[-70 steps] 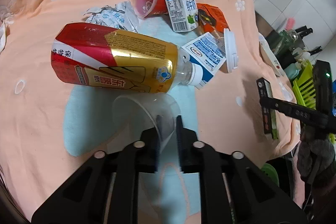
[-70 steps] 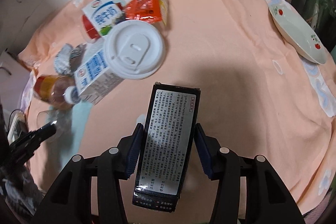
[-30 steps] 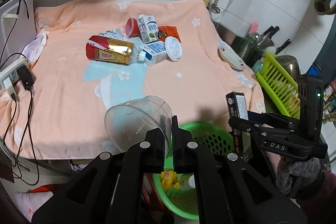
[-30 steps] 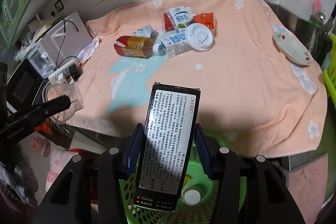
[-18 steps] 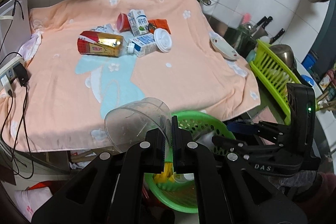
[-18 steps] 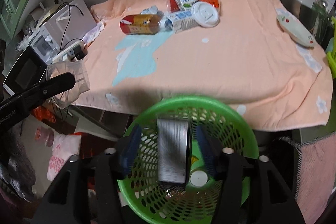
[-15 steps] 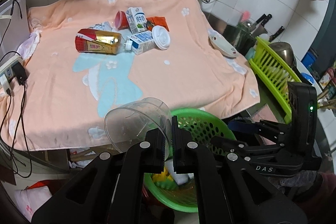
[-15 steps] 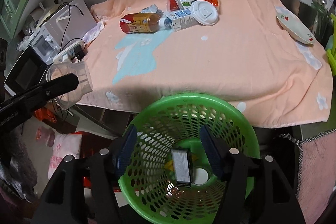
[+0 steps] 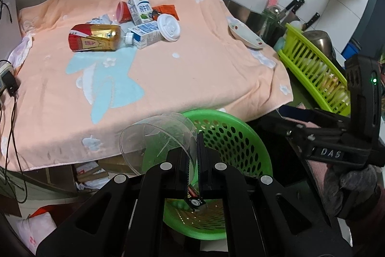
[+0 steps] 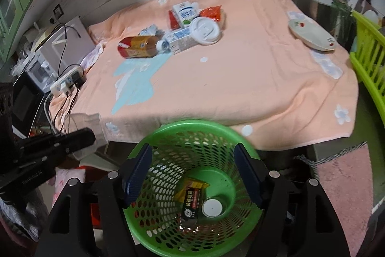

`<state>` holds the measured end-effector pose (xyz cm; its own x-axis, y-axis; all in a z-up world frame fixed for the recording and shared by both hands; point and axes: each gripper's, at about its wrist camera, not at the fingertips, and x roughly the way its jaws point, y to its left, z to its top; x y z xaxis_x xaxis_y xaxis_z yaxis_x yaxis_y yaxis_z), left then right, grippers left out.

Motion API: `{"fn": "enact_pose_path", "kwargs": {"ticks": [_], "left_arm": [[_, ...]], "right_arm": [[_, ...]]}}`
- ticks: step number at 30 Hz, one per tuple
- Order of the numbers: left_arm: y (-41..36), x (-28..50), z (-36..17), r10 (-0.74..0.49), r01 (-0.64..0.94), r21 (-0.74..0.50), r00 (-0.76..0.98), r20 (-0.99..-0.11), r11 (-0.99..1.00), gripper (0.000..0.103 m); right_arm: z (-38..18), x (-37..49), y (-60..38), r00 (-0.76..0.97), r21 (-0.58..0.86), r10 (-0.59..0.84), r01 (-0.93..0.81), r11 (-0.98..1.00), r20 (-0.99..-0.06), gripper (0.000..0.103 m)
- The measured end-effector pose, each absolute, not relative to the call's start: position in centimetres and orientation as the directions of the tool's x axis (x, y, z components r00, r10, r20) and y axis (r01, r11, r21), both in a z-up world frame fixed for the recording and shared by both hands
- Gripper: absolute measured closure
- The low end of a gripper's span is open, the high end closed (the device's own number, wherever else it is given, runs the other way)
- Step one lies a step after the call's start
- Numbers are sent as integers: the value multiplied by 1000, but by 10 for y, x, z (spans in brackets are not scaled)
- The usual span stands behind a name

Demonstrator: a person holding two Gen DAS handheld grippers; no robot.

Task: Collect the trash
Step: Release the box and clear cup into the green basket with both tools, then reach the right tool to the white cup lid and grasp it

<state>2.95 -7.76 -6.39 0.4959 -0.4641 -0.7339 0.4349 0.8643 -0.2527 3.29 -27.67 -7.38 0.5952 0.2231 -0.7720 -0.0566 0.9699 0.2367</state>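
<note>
The left gripper (image 9: 195, 148) pinches the wall of a clear cup (image 9: 157, 140), fingers nearly shut on the thin plastic; the cup lies tilted, mouth toward the table, its long axis roughly level and pointing away from the gripper; the green basket (image 9: 237, 136) sits just below and to the right of it, at the table's near edge, so the cup is not squarely over the opening and probably needs a short carry rightward before release; the right gripper (image 10: 192, 175) hangs directly above the basket (image 10: 154, 139) with its jaws spread wide and nothing between them; a black box (image 10: 192, 205) lies in the bottom beside a white lid (image 10: 212, 207) and a yellow wrapper (image 10: 190, 186); the left gripper is thus the one with trash in hand, and the right, being empty, is the freer to go back for more; the remaining trash lies well apart at the far side of the orange cloth (image 9: 192, 69): a bottle (image 9: 95, 40) on its side with its axis across the table, two cartons (image 9: 146, 34), a cup lid (image 9: 168, 27), a red cup (image 9: 121, 11) and wrappers; much of the task is still ahead.
</note>
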Motion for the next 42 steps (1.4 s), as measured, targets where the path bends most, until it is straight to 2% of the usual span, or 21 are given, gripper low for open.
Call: {"fn": "enact_pose_path", "kwargs": {"ticks": [8,10,11,12,14,16,25,42], "left_arm": [[-97,29,-69,-475,472,-245,464,-748,847,95],[-100,29,-71,-475,477,-245,453,-754,844,87],[-101,29,-71,-477,478,-247,449,-755,843,73],[-102,28,-71,-477,481,-243,455,-752,842,64],[-104,26,-69,-481,491,-239,455,-749,838,61],[-104,26,-68,-480,494,-234,462,-746,837,53],[-95,33,-61,-466,464,-234,485,-740,854,48],[-49,89,-47,-388,309,-251,557,-734,918,35]], "right_arm": [[-66,26,-291,621,236,195,-17,972,-759,31],[-65,24,-291,624,233,191,-15,972,-758,31],[-64,24,-291,626,233,190,-14,972,-756,31],[-64,23,-292,628,235,191,-13,972,-754,31],[-63,23,-293,631,236,191,-12,972,-752,30],[-63,23,-294,633,238,191,-11,971,-750,29],[-61,33,-291,634,238,199,-24,971,-747,26],[-52,91,-282,622,222,206,-52,974,-755,20]]}}
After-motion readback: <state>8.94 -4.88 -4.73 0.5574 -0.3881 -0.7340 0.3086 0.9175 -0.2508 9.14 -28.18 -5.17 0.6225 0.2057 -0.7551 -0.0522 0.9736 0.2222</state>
